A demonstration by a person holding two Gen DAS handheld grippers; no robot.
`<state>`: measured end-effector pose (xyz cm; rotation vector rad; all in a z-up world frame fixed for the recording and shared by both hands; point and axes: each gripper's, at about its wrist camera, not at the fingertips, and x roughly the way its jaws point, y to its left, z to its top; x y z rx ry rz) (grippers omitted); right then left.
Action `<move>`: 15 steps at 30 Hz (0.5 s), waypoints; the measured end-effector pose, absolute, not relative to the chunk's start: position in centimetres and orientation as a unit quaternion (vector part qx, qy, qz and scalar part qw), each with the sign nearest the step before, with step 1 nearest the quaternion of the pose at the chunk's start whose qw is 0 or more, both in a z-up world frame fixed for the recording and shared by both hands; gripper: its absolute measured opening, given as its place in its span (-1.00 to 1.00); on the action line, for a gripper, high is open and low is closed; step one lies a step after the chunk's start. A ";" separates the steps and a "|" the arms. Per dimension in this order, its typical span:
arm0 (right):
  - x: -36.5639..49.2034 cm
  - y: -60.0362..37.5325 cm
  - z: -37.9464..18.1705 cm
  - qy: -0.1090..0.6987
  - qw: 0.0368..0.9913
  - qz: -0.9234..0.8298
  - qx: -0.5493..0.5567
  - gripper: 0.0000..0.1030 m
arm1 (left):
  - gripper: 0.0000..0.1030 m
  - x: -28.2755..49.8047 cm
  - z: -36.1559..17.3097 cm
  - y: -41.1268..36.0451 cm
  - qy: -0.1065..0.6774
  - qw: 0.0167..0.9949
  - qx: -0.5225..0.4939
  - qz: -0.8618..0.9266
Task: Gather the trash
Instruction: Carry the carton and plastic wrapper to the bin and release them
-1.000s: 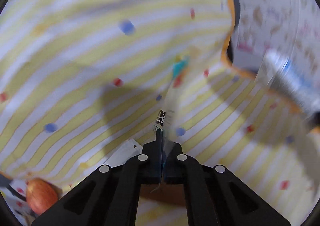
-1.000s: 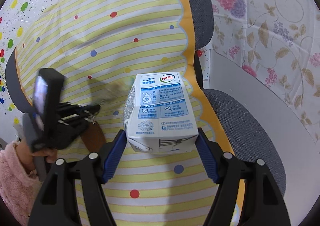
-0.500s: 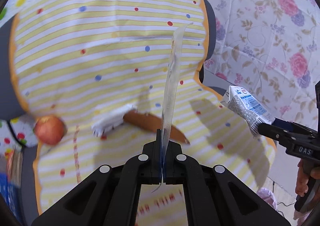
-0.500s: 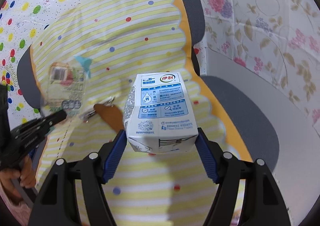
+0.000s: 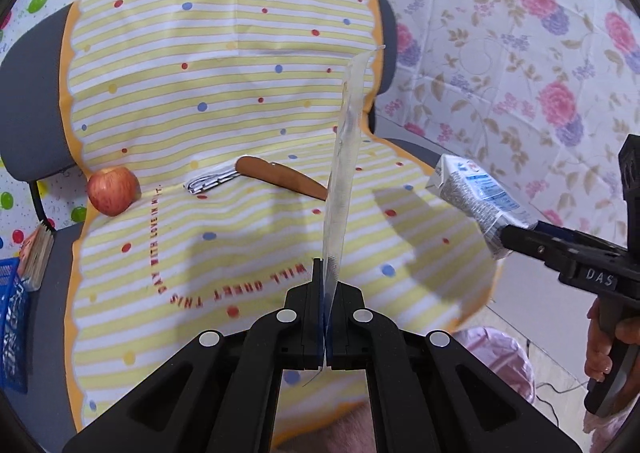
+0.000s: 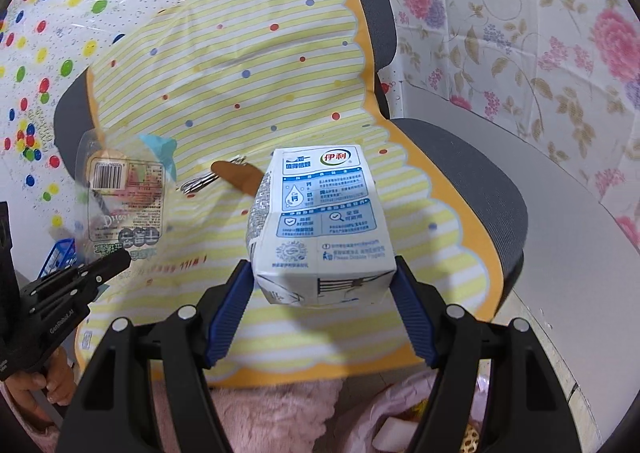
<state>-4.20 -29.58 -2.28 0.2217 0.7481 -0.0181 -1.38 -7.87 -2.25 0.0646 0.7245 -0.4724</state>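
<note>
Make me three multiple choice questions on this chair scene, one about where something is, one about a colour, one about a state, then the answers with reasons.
1. Where does the apple lie?
A. On the left edge of the striped cloth
B. Inside the blue basket
C. In the right claw

2. What colour are the pads of the right claw?
A. Red
B. Blue
C. Green

3. What is the left claw doing?
A. Open and holding nothing
B. Shut on the milk carton
C. Shut on a clear plastic wrapper

Answers:
1 A, the apple rests on the cloth's left border on the seat.
2 B, the ribbed pads beside the milk carton are blue.
3 C, its fingers pinch the wrapper's lower end while the wrapper stands up between them.
</note>
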 end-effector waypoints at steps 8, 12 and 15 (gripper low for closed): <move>-10.1 -30.2 -2.8 0.373 0.922 -0.031 0.104 0.33 | -0.99 -6.4 -2.1 -10.8 0.340 0.897 0.048 -0.278; -13.8 -31.2 -2.6 0.368 0.922 -0.063 0.103 0.33 | -0.99 -8.5 -2.6 -13.1 0.340 0.886 0.058 -0.310; -16.5 -32.2 -2.7 0.369 0.919 -0.091 0.104 0.33 | -0.99 -10.2 -3.3 -15.1 0.346 0.872 0.072 -0.340</move>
